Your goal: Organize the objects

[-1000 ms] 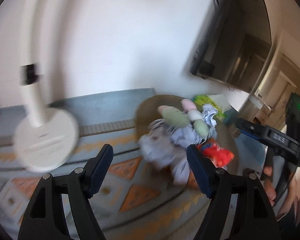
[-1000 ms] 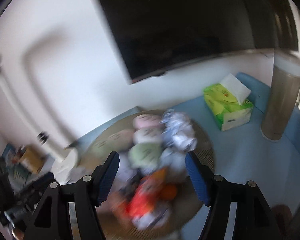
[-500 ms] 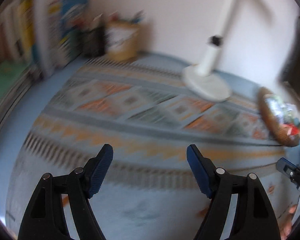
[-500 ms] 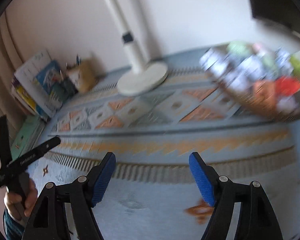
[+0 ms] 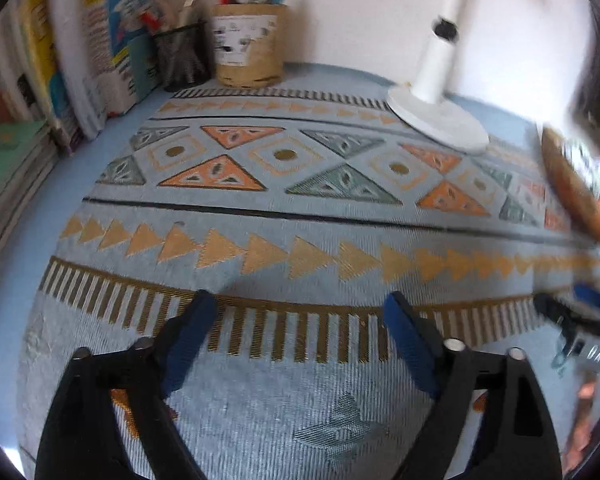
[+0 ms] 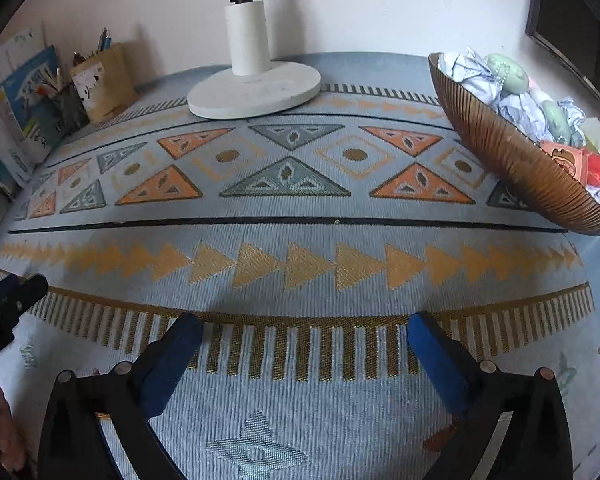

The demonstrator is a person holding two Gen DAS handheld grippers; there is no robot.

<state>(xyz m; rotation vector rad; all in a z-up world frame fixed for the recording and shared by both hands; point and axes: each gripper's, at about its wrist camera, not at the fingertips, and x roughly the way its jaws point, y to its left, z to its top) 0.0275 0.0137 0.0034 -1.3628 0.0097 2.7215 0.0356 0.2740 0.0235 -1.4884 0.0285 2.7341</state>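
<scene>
Currently, both tools over bare cloth, nothing picked:
Left gripper: jaws opening, spread wide, nothing between the blue pads, only patterned cloth under them. Points steeply down at the near striped border.
Right gripper: jaws opening, spread wide, empty; same striped border under the pads.
Relative position: the two tools are side by side. The right one's tip shows at the right edge of the left wrist view, the left one's tip at the left edge of the right wrist view.
Hands: part of a hand on the left tool's handle, bottom-left of the right wrist view; blurred.
Task objects: piled in the brown ribbed bowl at the right end of the cloth. Bowl looks tilted toward the camera, though that may be lens distortion.
Bowl contents: crumpled white paper balls, pale green oval pieces, red-orange packet. Well apart from both tools.
Table runner: blue-grey, orange and grey triangles, gold arrow row. No loose items on its middle.
Lamp base: white disc with upright post, at the far edge of the cloth, left of the bowl.
Pen holders: tan cup with a black mesh cup just beside it, far-left corner.
Books: standing along the left side, next to the mesh cup.
</scene>
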